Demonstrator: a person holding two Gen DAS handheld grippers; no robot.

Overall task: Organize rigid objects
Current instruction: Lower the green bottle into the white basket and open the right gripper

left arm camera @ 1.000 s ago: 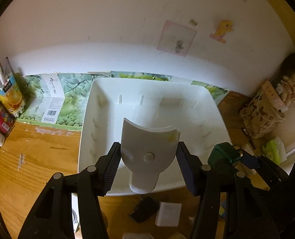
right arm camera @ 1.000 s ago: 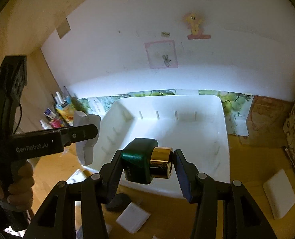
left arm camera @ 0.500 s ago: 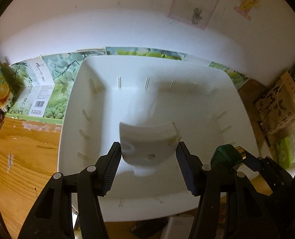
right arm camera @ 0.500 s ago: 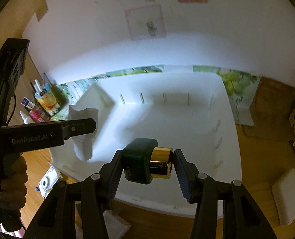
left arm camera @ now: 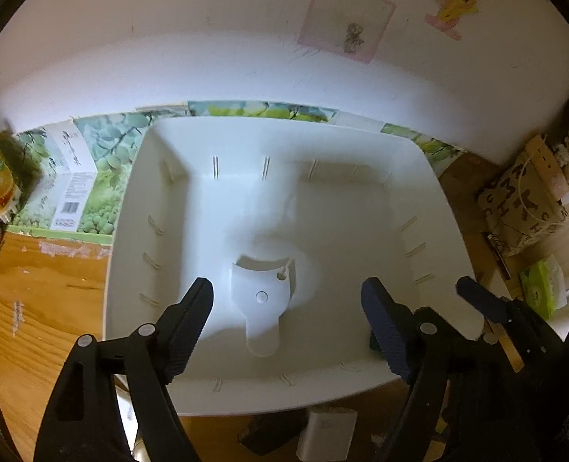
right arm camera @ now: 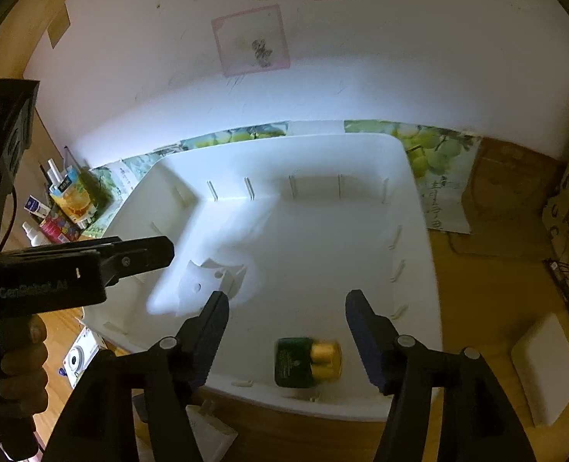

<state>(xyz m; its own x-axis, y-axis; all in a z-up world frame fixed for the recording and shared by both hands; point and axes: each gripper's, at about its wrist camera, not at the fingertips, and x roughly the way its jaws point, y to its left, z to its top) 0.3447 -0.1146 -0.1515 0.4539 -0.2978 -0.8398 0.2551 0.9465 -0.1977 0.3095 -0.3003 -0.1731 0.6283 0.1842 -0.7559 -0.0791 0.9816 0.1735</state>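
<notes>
Lay in the white bin on the wooden surface: white scoop-shaped piece under the wide-open, empty left claw, and green bottle with gold cap near the front wall, under the equally open, empty right claw.

Place: I'm looking at a home, likely a child's desk corner.
Wall: white wall with scribbles, a pink drawing sheet and a yellow cartoon sticker.
Surface: wooden table, with grape-print paper along the wall.
Clutter: juice carton, small bottles, a tissue pack, a lettered paper bag.
</notes>
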